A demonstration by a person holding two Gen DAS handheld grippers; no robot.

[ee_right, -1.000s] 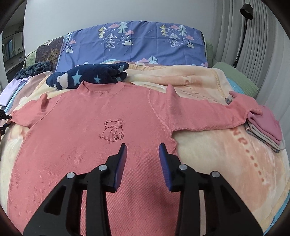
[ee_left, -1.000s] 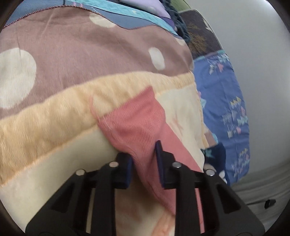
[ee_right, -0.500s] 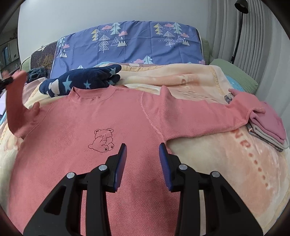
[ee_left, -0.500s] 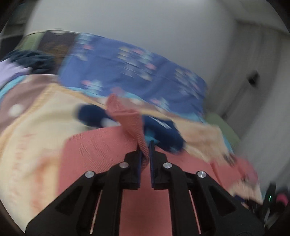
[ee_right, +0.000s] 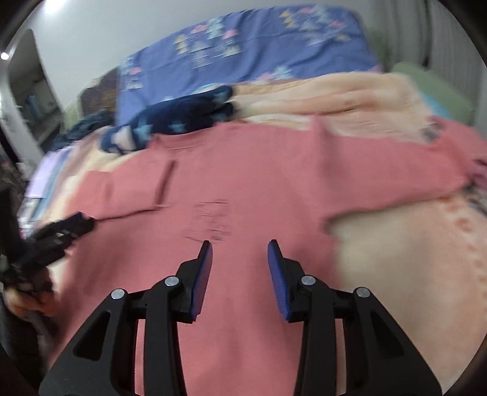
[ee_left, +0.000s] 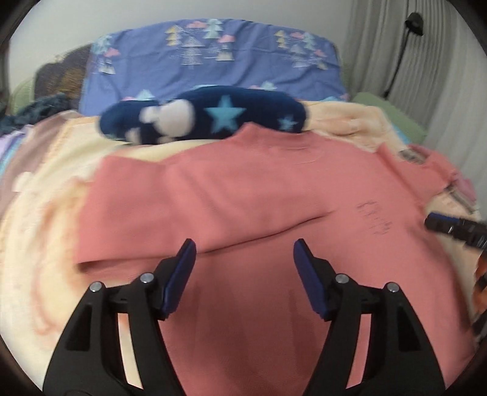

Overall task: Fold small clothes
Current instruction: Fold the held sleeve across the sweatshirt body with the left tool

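Note:
A pink sweater (ee_left: 274,189) with a bear print (ee_right: 213,219) lies flat on the bed. Its left sleeve (ee_left: 182,213) is folded across the chest, and the other sleeve (ee_right: 395,173) stretches out to the right. My left gripper (ee_left: 245,243) hovers over the folded sleeve's lower edge; its jaws are opening and nothing is between them. In the right wrist view it shows as a dark blur, the left gripper (ee_right: 57,234). My right gripper (ee_right: 239,246) hangs open just below the bear print, holding nothing.
A navy star-patterned garment (ee_left: 207,118) lies behind the sweater's collar, in front of a blue tree-print pillow (ee_left: 213,58). The peach blanket (ee_left: 39,243) covers the bed. Folded clothes (ee_left: 465,189) sit at the right edge. A lamp (ee_left: 411,24) and curtain stand at the back right.
The left gripper carried the left sleeve from the bed's side over onto the sweater's chest, let it go and opened. The right gripper shifted slightly, staying open.

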